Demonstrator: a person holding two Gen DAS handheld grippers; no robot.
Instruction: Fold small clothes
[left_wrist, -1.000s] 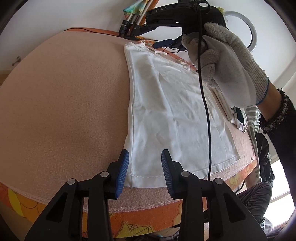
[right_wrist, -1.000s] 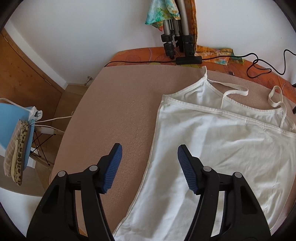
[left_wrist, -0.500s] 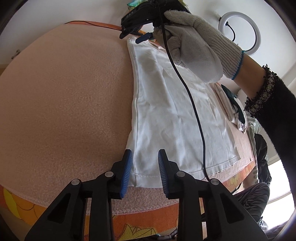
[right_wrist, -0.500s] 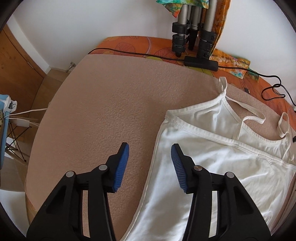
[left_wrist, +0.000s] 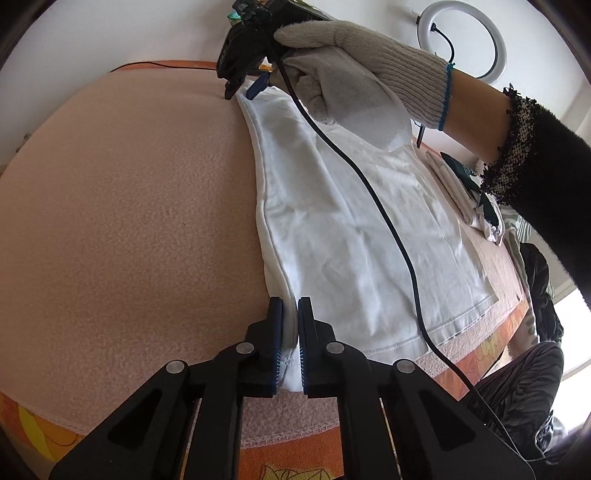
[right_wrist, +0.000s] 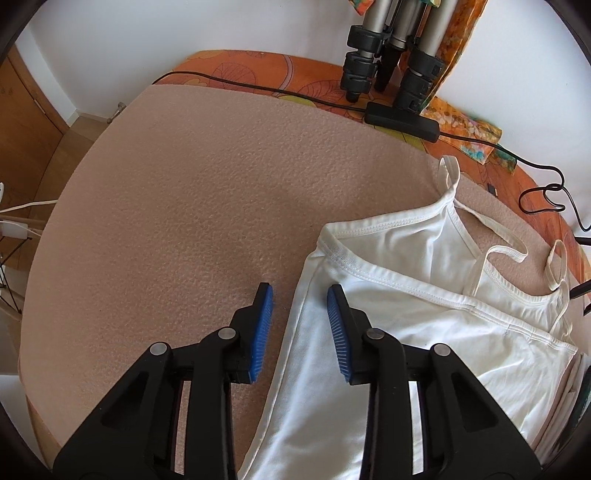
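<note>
A white strappy top (left_wrist: 354, 229) lies flat on the pink blanket (left_wrist: 129, 221). My left gripper (left_wrist: 290, 314) is shut on the top's near hem corner, with cloth pinched between the blue pads. In the right wrist view the top (right_wrist: 424, 325) shows its neckline and thin straps. My right gripper (right_wrist: 300, 299) is open, with its jaws astride the top's left side edge near the armhole. It also shows in the left wrist view (left_wrist: 245, 86), held by a gloved hand at the far end.
Tripod legs (right_wrist: 391, 55) and a black power adapter (right_wrist: 402, 120) with cables stand at the table's far edge. Folded clothes (left_wrist: 465, 192) lie to the right of the top. The orange patterned tablecloth (right_wrist: 258, 70) borders the blanket.
My left gripper has closed on the hem corner. My right gripper has moved down to the top's side edge near the armhole, and its jaws have narrowed around it.
</note>
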